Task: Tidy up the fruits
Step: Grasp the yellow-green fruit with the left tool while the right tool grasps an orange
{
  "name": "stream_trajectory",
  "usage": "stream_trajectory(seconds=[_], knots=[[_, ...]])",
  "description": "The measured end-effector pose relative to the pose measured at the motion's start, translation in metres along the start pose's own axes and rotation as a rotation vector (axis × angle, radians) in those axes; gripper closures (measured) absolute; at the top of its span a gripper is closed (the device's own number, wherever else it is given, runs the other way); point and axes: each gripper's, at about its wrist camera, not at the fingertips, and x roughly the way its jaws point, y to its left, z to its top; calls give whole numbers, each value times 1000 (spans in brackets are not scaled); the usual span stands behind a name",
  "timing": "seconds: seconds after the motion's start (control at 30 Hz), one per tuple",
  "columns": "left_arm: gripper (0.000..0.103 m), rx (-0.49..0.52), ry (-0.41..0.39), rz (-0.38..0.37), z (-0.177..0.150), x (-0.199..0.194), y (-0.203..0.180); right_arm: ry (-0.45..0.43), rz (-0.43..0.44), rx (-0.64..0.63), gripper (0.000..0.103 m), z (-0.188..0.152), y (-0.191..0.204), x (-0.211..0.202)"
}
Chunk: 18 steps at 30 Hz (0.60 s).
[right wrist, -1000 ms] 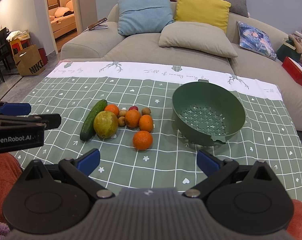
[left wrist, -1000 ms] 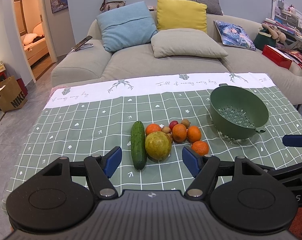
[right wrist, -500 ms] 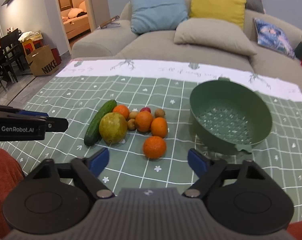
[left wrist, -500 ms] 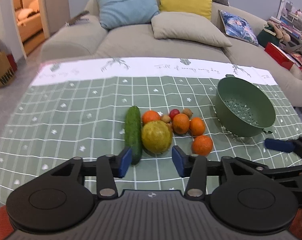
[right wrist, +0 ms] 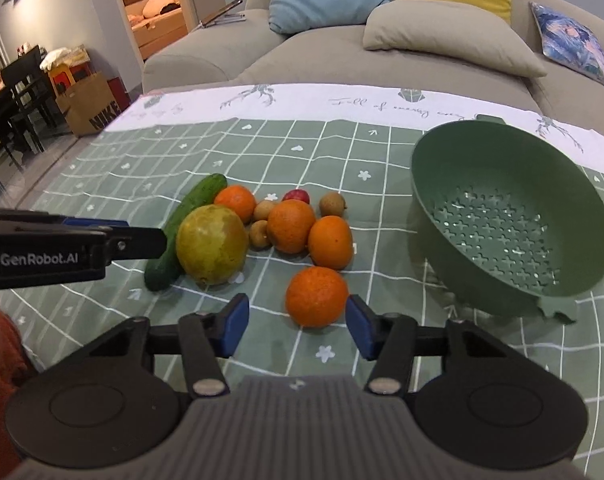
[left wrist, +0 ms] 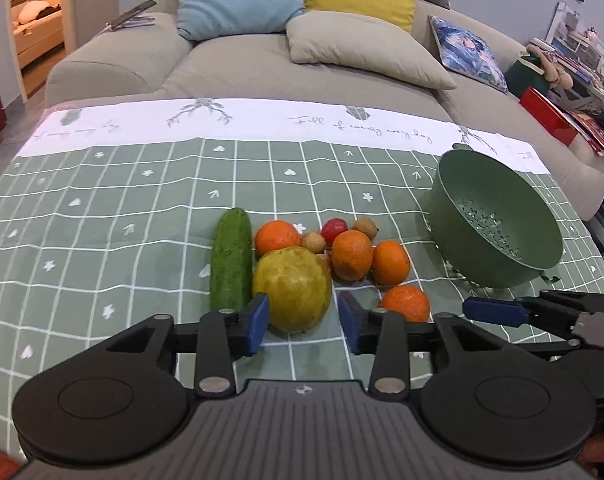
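Note:
A cluster of fruit lies on the green checked tablecloth (left wrist: 102,208). A large yellow-green fruit (left wrist: 292,288) sits just ahead of my left gripper (left wrist: 302,322), whose jaws are opening on either side of its near end without pressing it. A cucumber (left wrist: 231,258) lies to its left. Behind are several oranges (left wrist: 352,254), small brown fruits (left wrist: 313,241) and a red one (left wrist: 334,227). One orange (right wrist: 317,296) lies apart, right in front of my right gripper (right wrist: 297,326); those jaws are closing with a gap to the orange on both sides. A green colander (right wrist: 502,216) stands empty on the right.
A grey sofa (left wrist: 230,64) with blue, yellow and beige cushions runs behind the table. A paper bag (right wrist: 96,108) and dark chairs stand on the floor at the left. In the right wrist view the left gripper's side (right wrist: 74,248) reaches in beside the cucumber.
Both grippers have come down and forward toward the fruit. The left jaws narrowed, then widened a little around the yellow-green fruit. The right jaws have narrowed steadily toward the lone orange.

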Motion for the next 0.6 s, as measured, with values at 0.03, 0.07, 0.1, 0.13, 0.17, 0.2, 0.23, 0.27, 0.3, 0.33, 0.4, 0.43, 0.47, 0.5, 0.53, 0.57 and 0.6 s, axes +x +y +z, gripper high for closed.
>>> stream_trajectory(seconds=[0.03,0.07,0.1,0.13,0.17,0.2,0.23,0.27,0.3,0.33,0.4,0.43,0.47,0.5,0.53,0.57,0.6], knots=[[39,4,1,1,1,4,-1,2,-6,-9,52,0,0,5],[39,12,5,1,3,8,-1,5,-8,-15,52,0,0,9],[39,20,11,10,3,13,-2,10,-7,-17,52,0,-1,14],[38,26,17,24,5,17,-3,15,-4,-16,52,0,-2,18],[36,32,23,39,6,22,-4,17,-1,-13,52,0,-3,21],[35,39,28,46,6,26,-4,20,2,-12,52,0,-4,24],[33,47,32,49,6,29,-4,26,5,-12,52,0,-5,28],[32,56,36,52,6,32,-4,32,6,-15,52,0,-5,31],[31,68,38,56,6,35,-6,37,8,-16,52,0,-6,35],[29,81,40,63,6,38,-7,40,12,-14,52,0,-7,38],[29,99,43,72,6,43,-9,45,17,-11,52,0,-9,43],[28,108,48,75,6,46,-10,47,13,-11,52,-1,-9,45],[28,115,53,82,7,49,-12,51,13,-10,52,0,-10,48],[28,120,59,88,8,52,-13,55,16,-6,52,0,-11,50],[28,124,65,92,9,55,-13,56,19,-1,53,-1,-12,51],[28,126,71,91,9,58,-14,59,22,4,55,-1,-13,53],[28,127,79,92,10,61,-14,62,24,5,56,-1,-13,55]])
